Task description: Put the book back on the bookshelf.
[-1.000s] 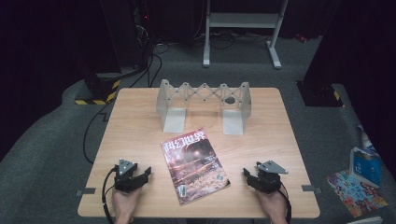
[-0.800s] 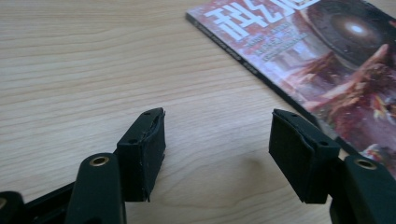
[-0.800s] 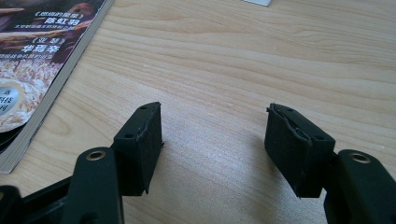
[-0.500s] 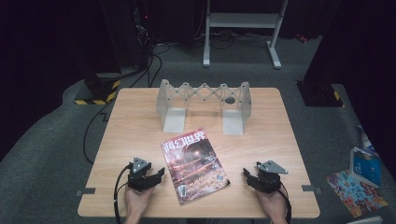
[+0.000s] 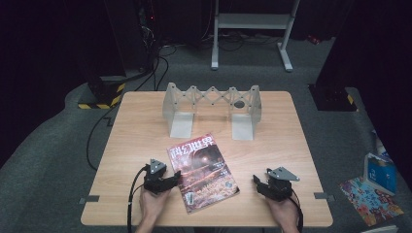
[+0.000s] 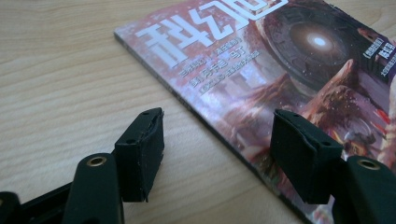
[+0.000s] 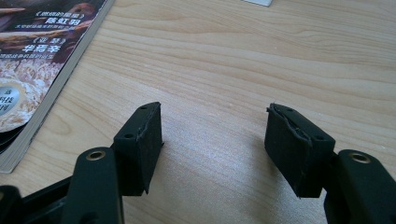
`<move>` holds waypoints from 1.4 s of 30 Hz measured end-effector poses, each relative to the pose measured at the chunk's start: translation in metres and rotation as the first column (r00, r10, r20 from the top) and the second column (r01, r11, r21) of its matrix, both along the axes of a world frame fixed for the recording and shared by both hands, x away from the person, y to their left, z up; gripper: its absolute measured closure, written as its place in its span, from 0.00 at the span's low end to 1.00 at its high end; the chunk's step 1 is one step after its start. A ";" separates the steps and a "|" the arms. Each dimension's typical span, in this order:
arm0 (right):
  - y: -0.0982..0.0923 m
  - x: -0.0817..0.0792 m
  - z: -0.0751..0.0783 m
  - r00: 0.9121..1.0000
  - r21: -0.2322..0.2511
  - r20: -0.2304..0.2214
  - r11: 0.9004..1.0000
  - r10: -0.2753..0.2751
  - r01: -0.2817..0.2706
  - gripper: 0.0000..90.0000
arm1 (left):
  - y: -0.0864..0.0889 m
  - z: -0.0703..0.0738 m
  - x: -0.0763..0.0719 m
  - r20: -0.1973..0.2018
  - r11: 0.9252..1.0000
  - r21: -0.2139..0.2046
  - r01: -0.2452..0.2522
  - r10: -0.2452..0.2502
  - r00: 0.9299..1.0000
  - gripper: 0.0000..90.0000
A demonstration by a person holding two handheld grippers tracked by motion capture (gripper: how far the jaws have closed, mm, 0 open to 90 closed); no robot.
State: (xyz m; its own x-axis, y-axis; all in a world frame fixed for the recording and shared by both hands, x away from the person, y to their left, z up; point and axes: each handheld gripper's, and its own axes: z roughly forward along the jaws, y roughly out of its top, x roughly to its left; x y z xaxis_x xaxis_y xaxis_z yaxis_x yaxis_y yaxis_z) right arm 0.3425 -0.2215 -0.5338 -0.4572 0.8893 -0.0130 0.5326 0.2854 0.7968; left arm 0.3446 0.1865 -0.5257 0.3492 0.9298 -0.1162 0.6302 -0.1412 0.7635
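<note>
Left gripper view: left gripper (image 6: 217, 154) jaws spread, straddling the magazine (image 6: 280, 79) edge (nothing pinched)

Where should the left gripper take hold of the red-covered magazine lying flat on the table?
Grip the red-covered magazine by its left long edge, coming in low from the left. It lies flat, so probably only that edge offers purchase, and the open left gripper already straddles it.

Both hands come in from the near edge, each holding its gripper low and pointing forward: the left gripper (image 5: 174, 176) with fingers (image 6: 140, 154) parted wide, the right gripper (image 5: 256, 184) likewise spread, its fingers (image 7: 140, 144) gripping nothing.
</note>
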 end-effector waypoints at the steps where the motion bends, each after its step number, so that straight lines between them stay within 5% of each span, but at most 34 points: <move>1: 0.000 0.000 0.000 1.000 0.000 0.000 1.000 0.000 0.000 0.41 | -0.002 0.000 0.002 0.001 1.000 -0.002 0.002 -0.002 1.000 0.39; 17: 0.000 0.000 0.000 1.000 0.001 -0.001 1.000 0.002 -0.002 0.41 | -0.016 0.005 0.019 -0.017 0.994 0.070 0.079 -0.078 0.997 0.40; 29: 0.000 0.000 0.000 1.000 0.000 0.000 1.000 0.006 -0.006 0.41 | -0.023 0.002 0.026 0.017 0.988 0.065 0.142 -0.144 0.989 0.40; 33: 0.001 0.000 0.000 1.000 0.002 -0.002 1.000 0.005 -0.005 0.41 | -0.036 0.005 0.030 0.018 0.975 0.114 0.189 -0.192 0.981 0.42; 42: 0.000 0.000 0.000 1.000 0.000 0.000 1.000 0.010 -0.010 0.41 | -0.056 0.003 0.035 0.042 0.964 0.102 0.245 -0.250 0.967 0.42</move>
State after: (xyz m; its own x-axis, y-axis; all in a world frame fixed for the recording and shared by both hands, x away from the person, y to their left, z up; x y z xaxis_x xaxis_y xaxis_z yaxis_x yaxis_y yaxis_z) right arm 0.3423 -0.2211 -0.5337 -0.4658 0.8848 -0.0135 0.5296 0.2910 0.7968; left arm 0.3791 0.1307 -0.5229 0.5731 0.8194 -0.0066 0.5250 -0.3610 0.7707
